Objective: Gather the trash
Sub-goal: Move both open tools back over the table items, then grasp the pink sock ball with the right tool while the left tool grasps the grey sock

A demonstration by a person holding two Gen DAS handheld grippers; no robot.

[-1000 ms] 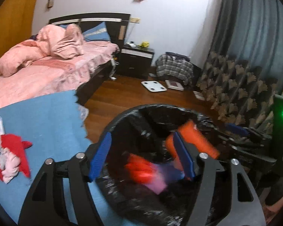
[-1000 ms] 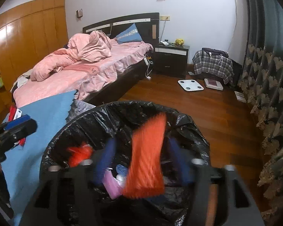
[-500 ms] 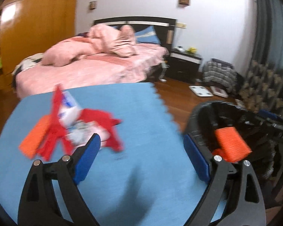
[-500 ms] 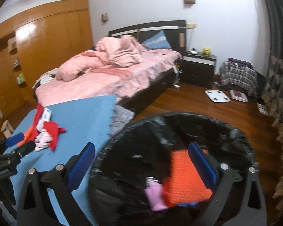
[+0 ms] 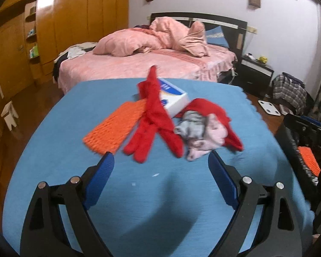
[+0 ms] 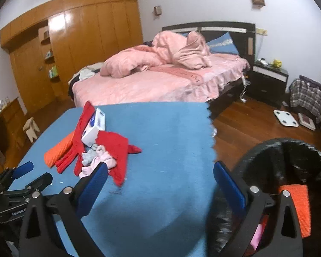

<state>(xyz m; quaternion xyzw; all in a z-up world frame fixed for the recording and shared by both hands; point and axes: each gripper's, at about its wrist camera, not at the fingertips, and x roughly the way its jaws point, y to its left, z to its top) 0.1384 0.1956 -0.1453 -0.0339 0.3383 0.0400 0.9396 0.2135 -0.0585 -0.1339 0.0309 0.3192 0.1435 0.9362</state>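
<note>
On the blue cloth-covered table [image 5: 75, 111] lies a pile of litter: an orange mesh sleeve [image 5: 115, 126], a red glove [image 5: 152, 115], a white and blue box [image 5: 175, 98], a grey and pink crumpled bundle [image 5: 201, 130] and a red cloth [image 5: 211, 109]. My left gripper [image 5: 160, 158] hangs open just short of the pile, nothing between its blue pads. The black-bagged bin [image 6: 289, 143] stands at the table's right edge with an orange mesh piece [image 6: 299, 205] inside. Between pile and bin my right gripper [image 6: 160, 167] is wide open and holds nothing.
A bed with pink bedding [image 6: 160, 79] stands behind the table. A wooden wardrobe [image 6: 75, 32] lines the left wall, with a small stool [image 6: 31, 127] on the floor. A nightstand [image 6: 269, 77], a plaid bag [image 6: 306, 96] and a white scale [image 6: 285, 117] sit at the right.
Both grippers swung left from over the bin toward the table and opened wider. The orange mesh pieces they dropped now lie in the bin. The pile came into the left gripper's view.
</note>
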